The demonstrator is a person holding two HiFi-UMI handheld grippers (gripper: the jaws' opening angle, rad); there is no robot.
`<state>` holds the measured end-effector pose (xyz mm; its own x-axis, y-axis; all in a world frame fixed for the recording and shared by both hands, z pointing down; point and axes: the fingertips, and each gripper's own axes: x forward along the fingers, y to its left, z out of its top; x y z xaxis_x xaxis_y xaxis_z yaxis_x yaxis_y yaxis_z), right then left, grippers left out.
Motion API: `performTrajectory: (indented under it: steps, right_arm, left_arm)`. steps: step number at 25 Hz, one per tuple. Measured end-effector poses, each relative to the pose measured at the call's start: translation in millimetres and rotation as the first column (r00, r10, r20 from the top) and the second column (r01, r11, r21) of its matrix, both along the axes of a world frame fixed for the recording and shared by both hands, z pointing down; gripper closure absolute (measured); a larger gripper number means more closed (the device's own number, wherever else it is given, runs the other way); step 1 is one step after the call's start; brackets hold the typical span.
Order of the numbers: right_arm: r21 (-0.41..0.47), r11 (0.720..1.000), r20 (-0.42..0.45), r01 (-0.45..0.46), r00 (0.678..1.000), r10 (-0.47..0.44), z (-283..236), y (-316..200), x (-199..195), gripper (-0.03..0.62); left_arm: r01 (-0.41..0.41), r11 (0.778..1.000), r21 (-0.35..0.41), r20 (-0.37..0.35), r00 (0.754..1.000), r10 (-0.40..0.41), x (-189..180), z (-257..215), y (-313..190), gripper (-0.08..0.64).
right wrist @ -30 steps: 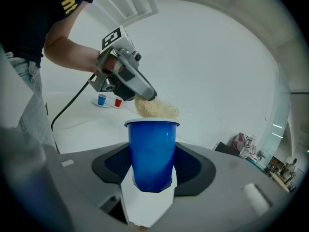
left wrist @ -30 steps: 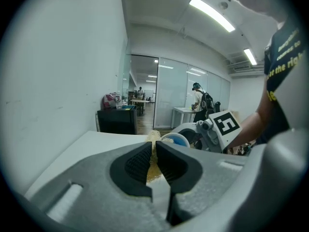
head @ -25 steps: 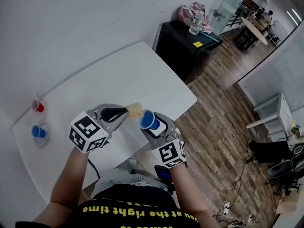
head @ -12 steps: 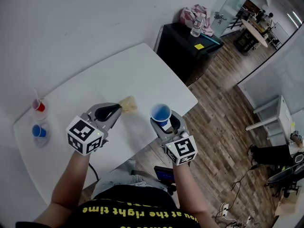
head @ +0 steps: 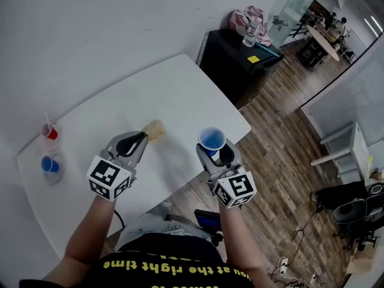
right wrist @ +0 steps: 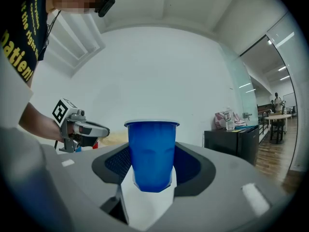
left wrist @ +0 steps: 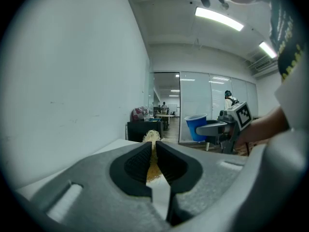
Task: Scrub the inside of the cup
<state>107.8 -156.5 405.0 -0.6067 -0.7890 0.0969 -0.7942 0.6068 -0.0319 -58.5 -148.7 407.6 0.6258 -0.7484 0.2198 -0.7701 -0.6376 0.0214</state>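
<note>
Jaws of the right gripper grasp an upright blue cup above the near right edge of the white table, while the left gripper, clenched on a straw-coloured brush, holds it apart from the cup, to its left. A red cup and a small blue cup stand far left.

We note: cup mid-frame blue; brush straw-yellow; table white; at left edge, red cup, small blue cup.
</note>
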Motion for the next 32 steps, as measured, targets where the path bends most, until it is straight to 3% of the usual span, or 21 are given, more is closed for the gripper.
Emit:
performTrajectory:
  steps: [10, 32]
  right_arm:
    - [0.047, 0.998, -0.009, -0.032, 0.999, 0.033, -12.9, -2.5, 5.6, 0.334]
    - [0.050, 0.998, 0.004, -0.040, 0.999, 0.040, -11.1, -3.4, 8.6, 0.334]
  left_arm:
    - [0.005, 1.000, 0.013, 0.003, 1.000, -0.005, -0.4, 1.7, 0.2, 0.537]
    - [0.007, 1.000, -0.002, -0.007, 1.000, -0.007, 2.9, 7.5, 1.0, 0.537]
